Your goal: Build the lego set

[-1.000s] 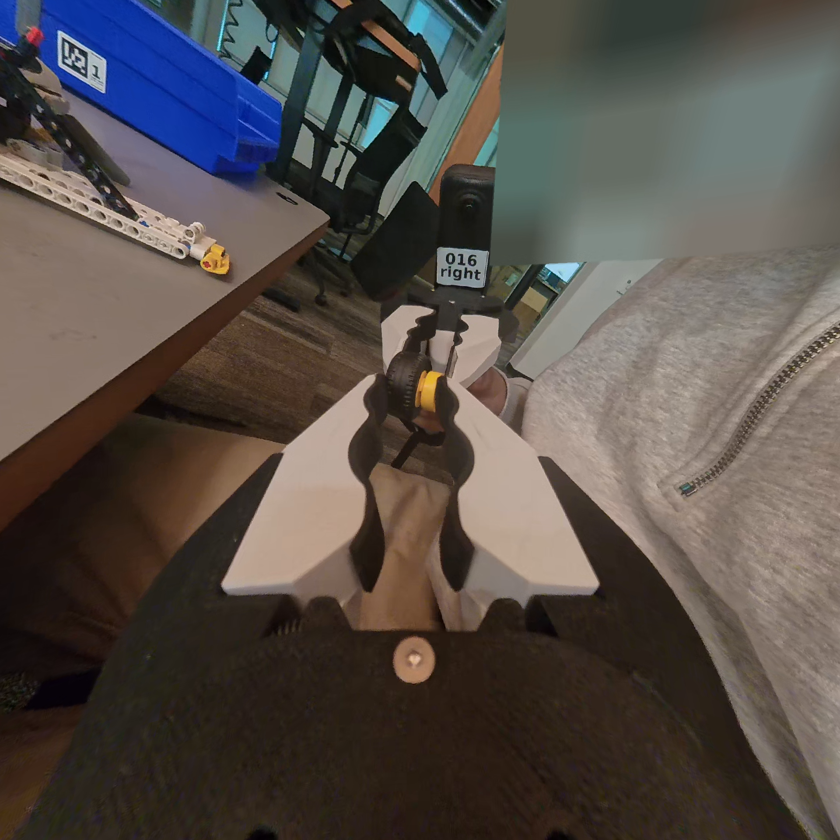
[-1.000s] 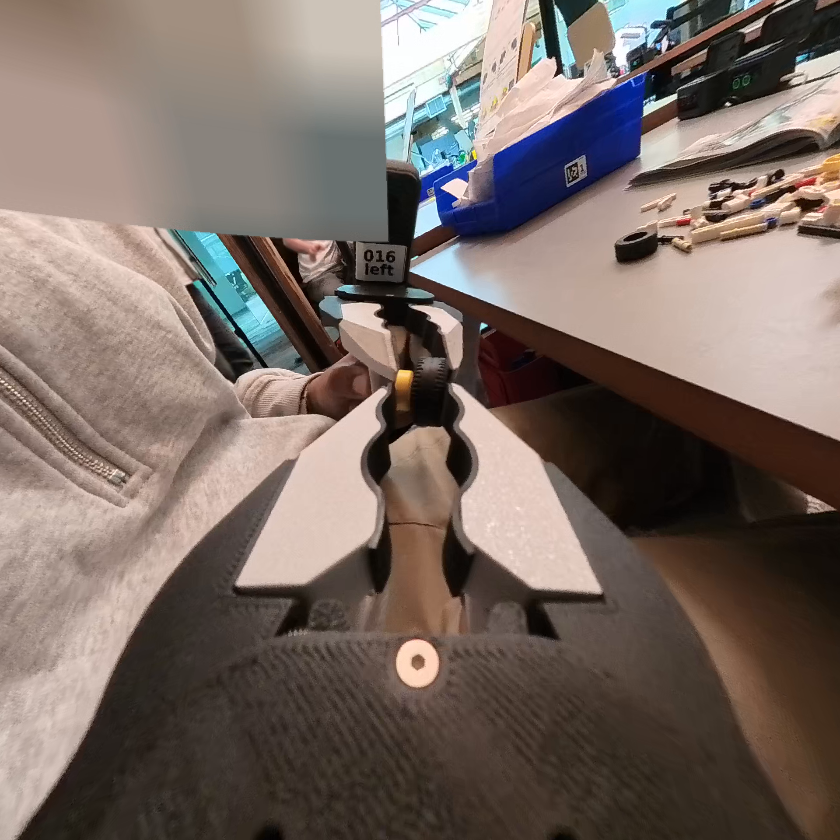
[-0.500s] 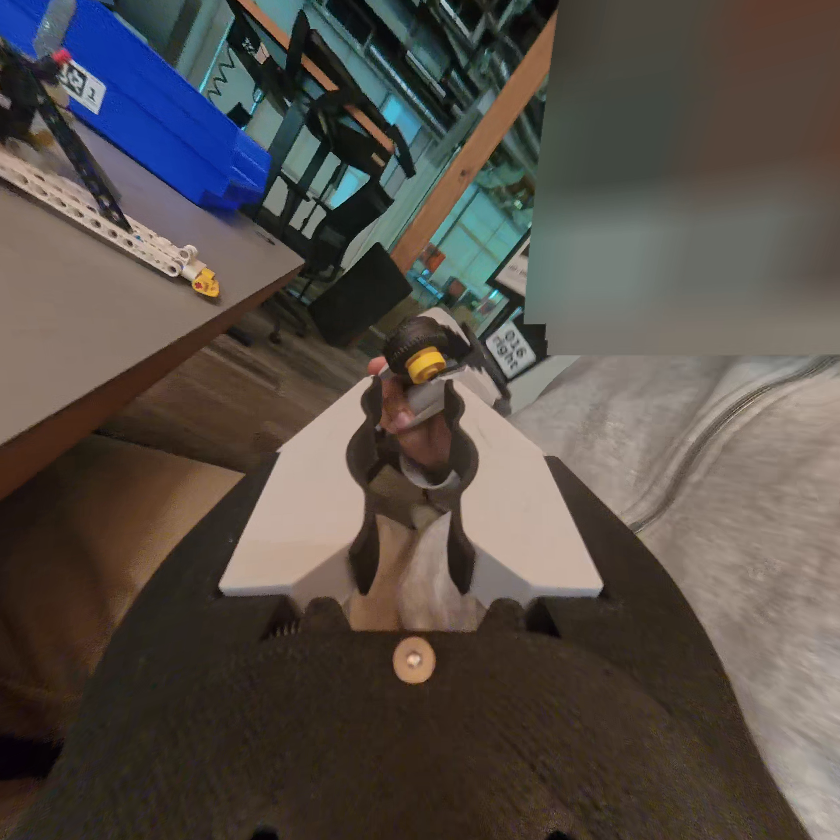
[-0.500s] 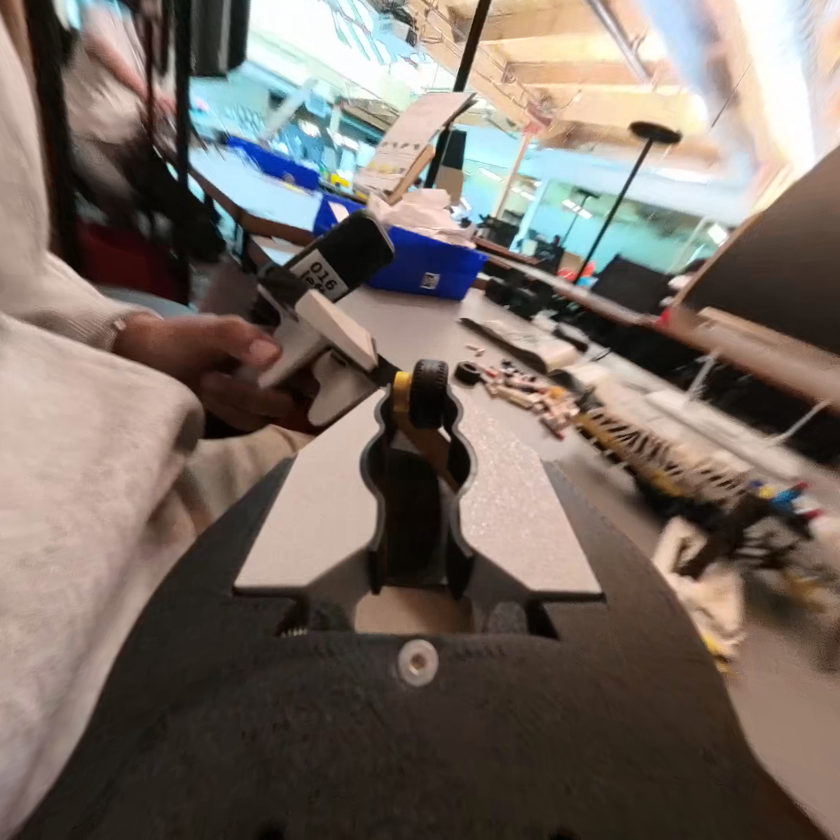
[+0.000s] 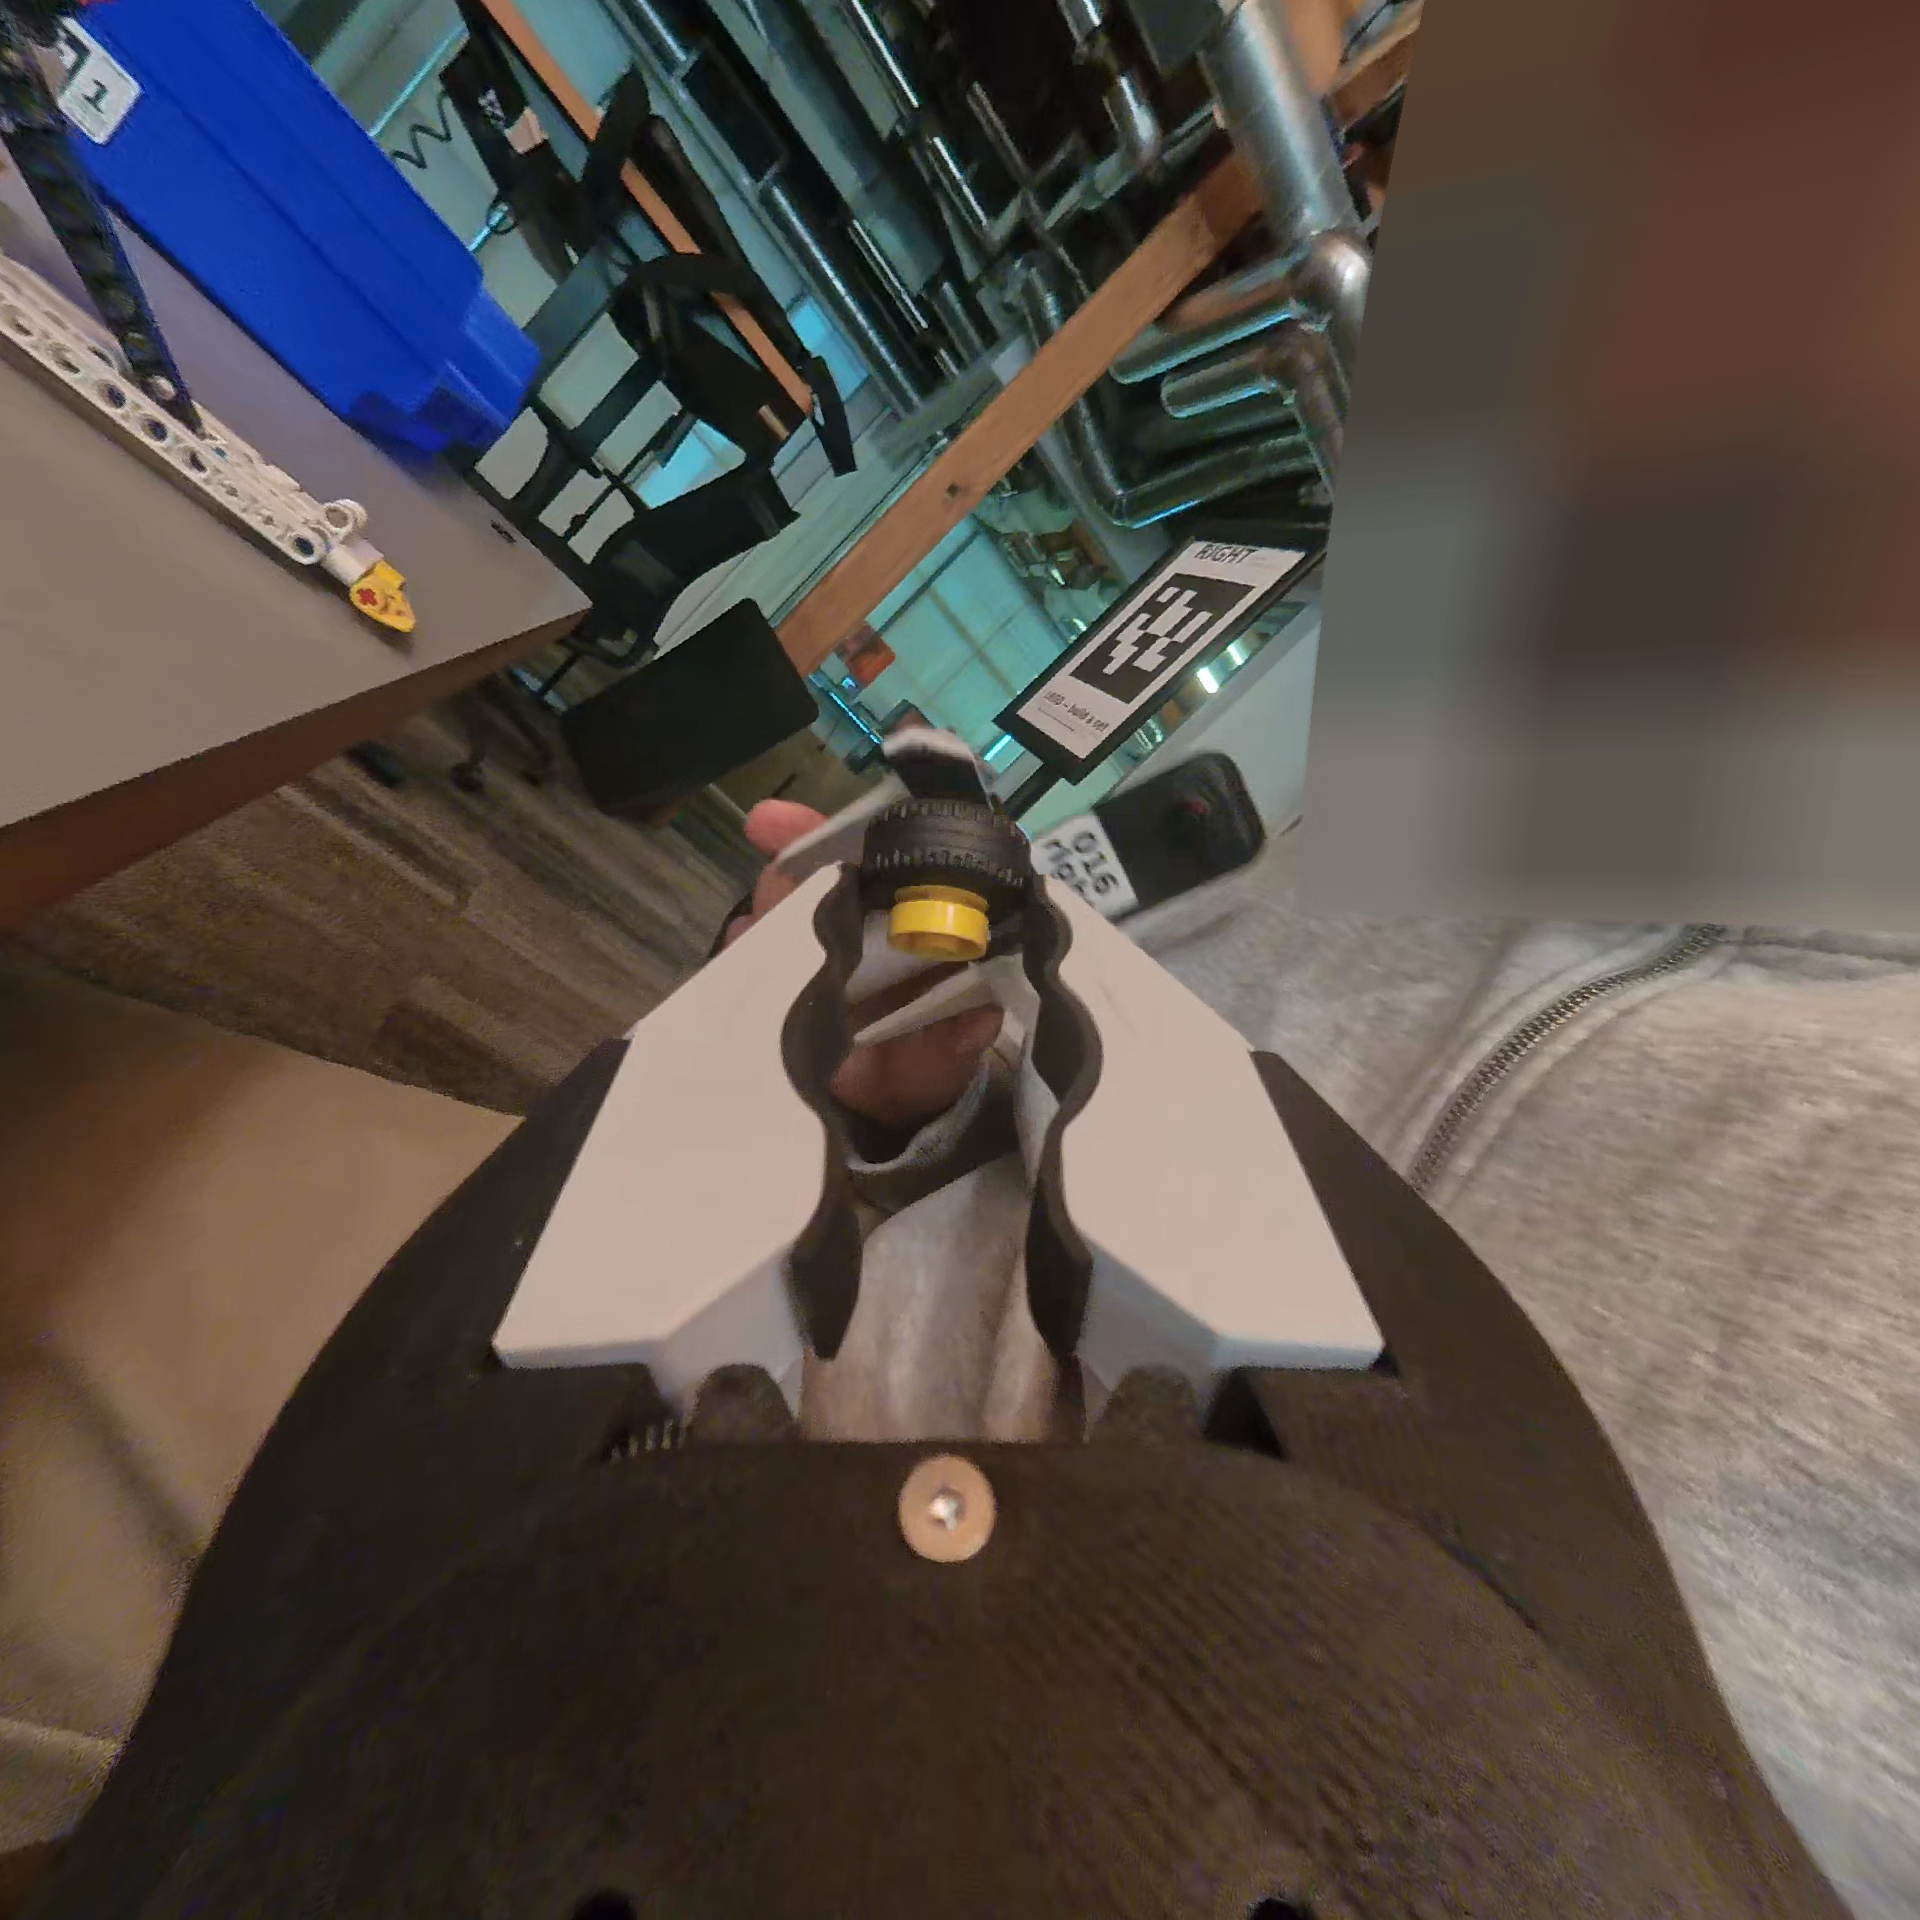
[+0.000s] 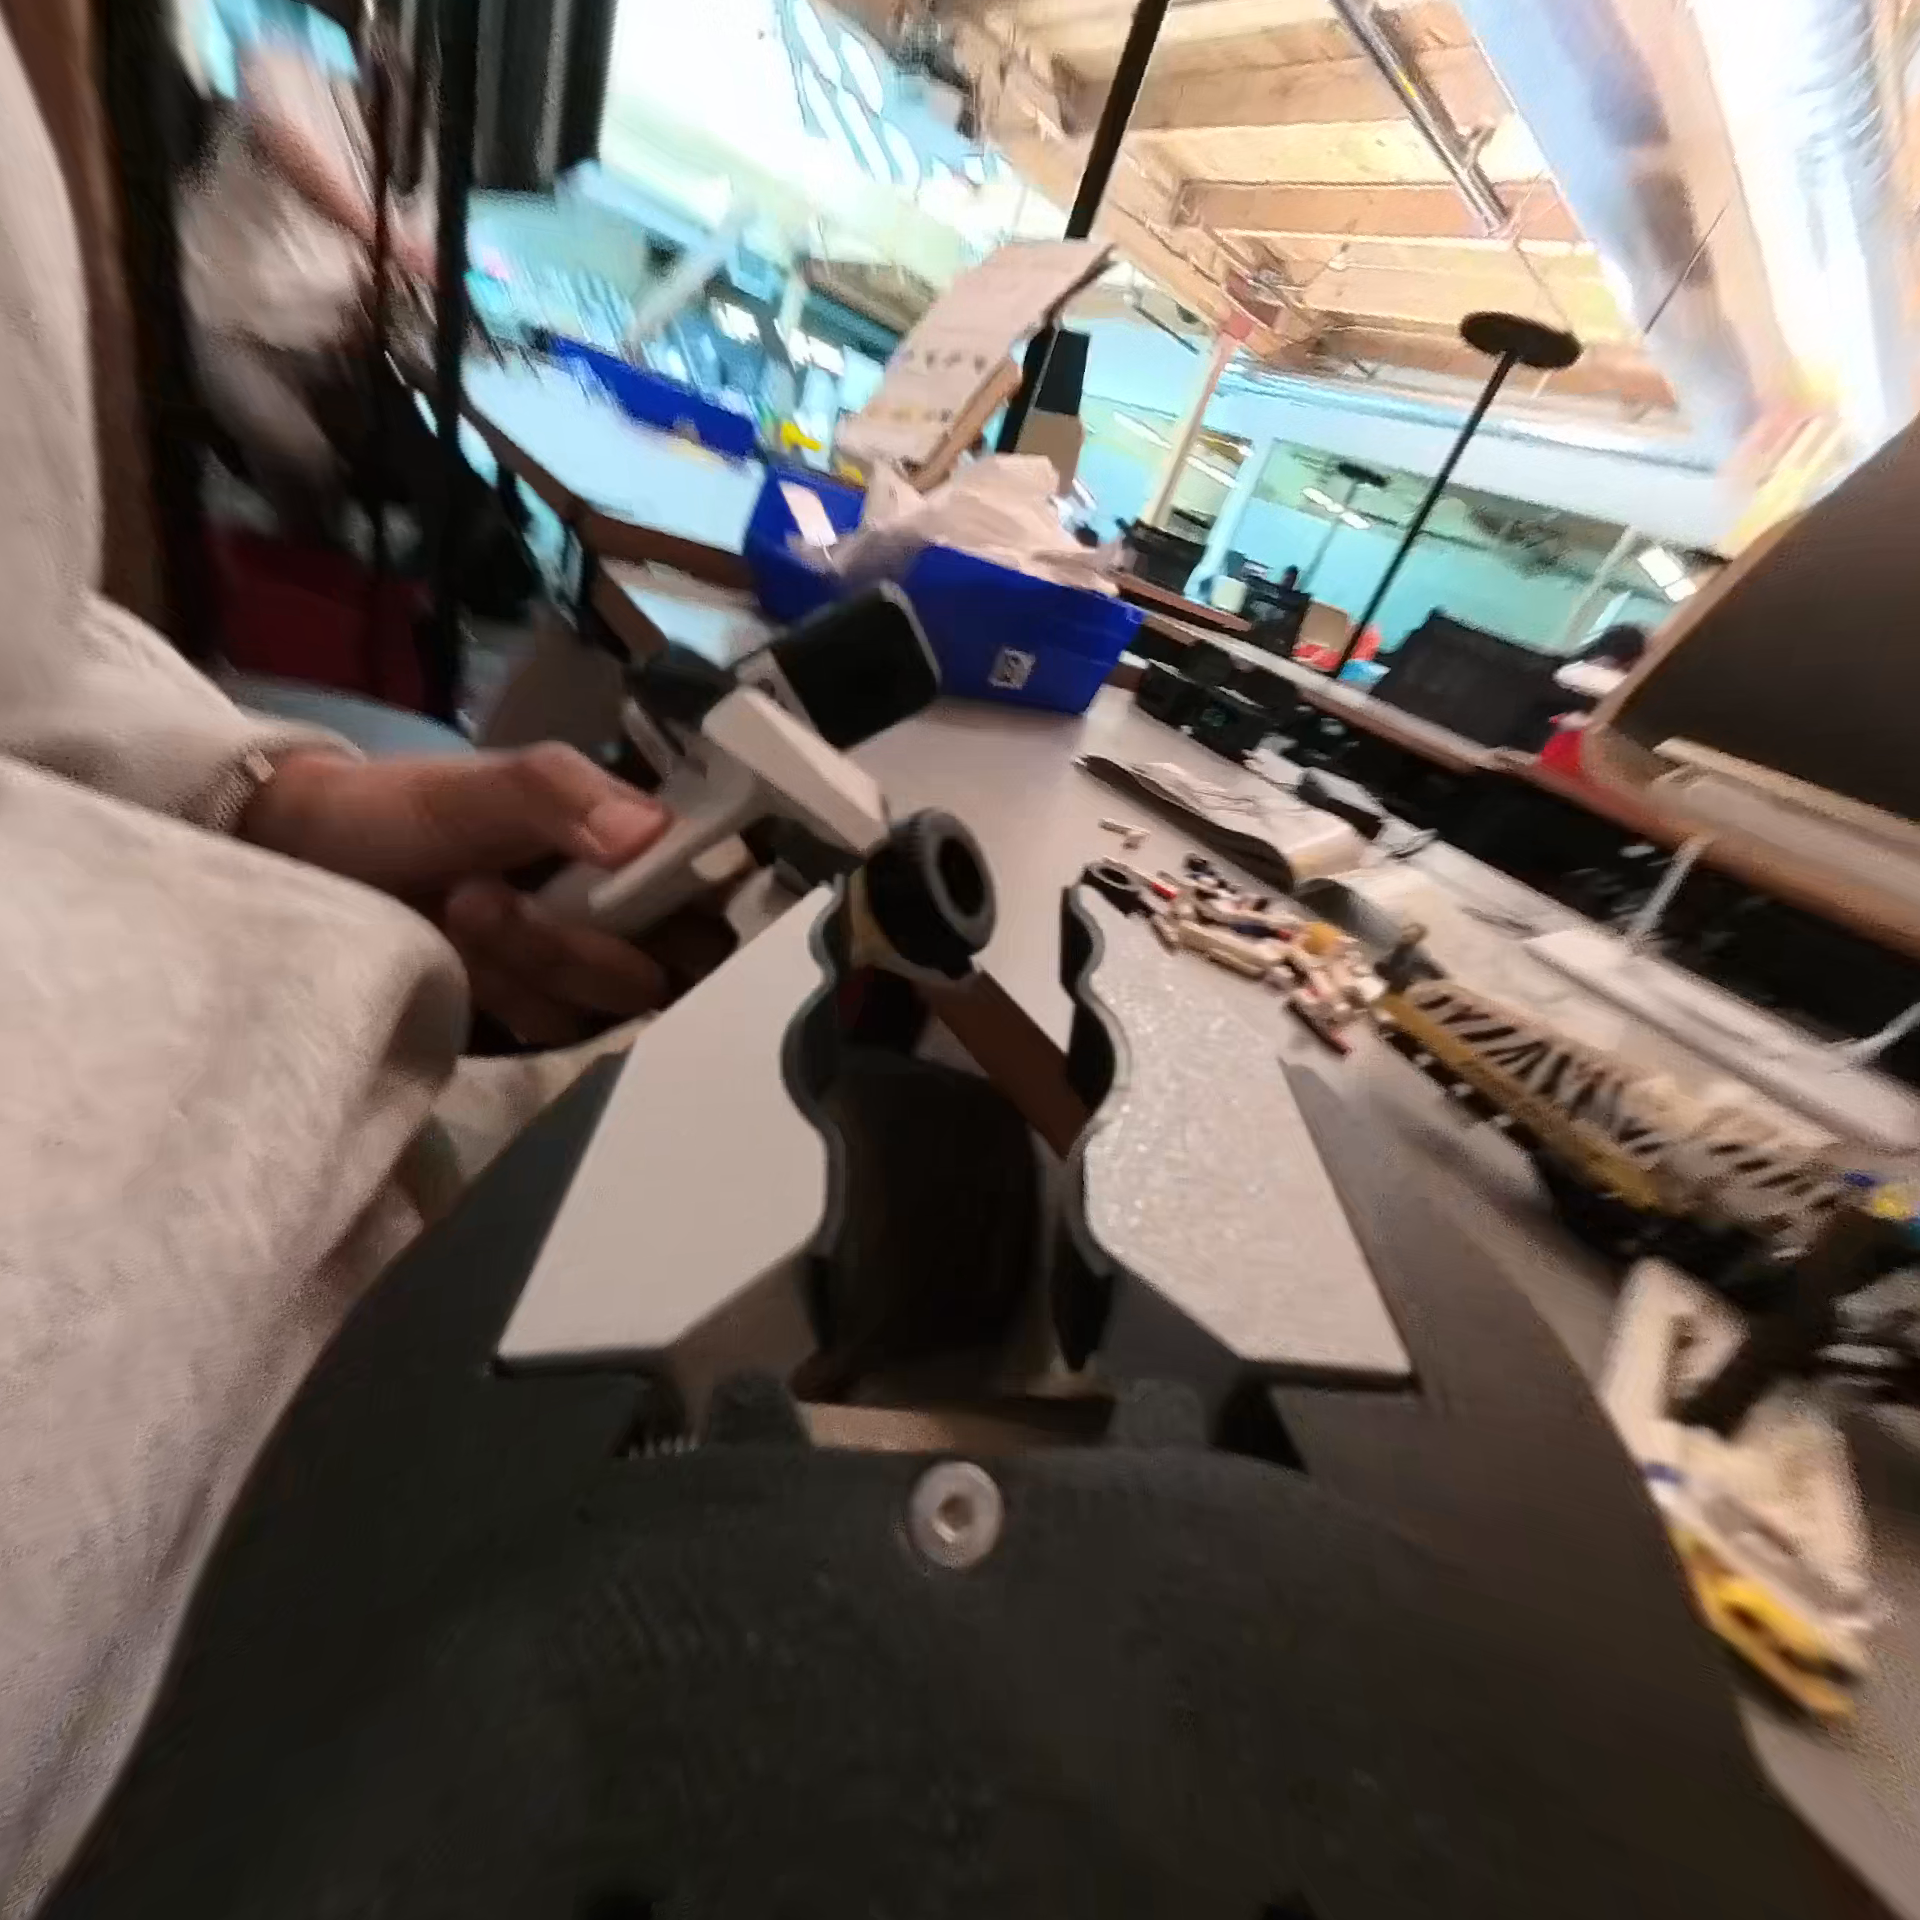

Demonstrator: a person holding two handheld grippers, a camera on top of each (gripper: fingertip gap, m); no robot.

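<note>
Black wheel (image 5: 940,852) turned, yellow hub down; left gripper (image 5: 940,904) clamped; right gripper (image 6: 945,914) wider

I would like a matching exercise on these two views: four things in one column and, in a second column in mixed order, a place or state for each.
1. black rubber tyre with yellow hub
2. blue plastic bin
3. small yellow lego piece
4. right gripper

a. open
b. at the end of the white holed beam
c. at the far side of the grey table
d. held in the left gripper

Pairs: 1-d, 2-c, 3-b, 4-a.
</note>
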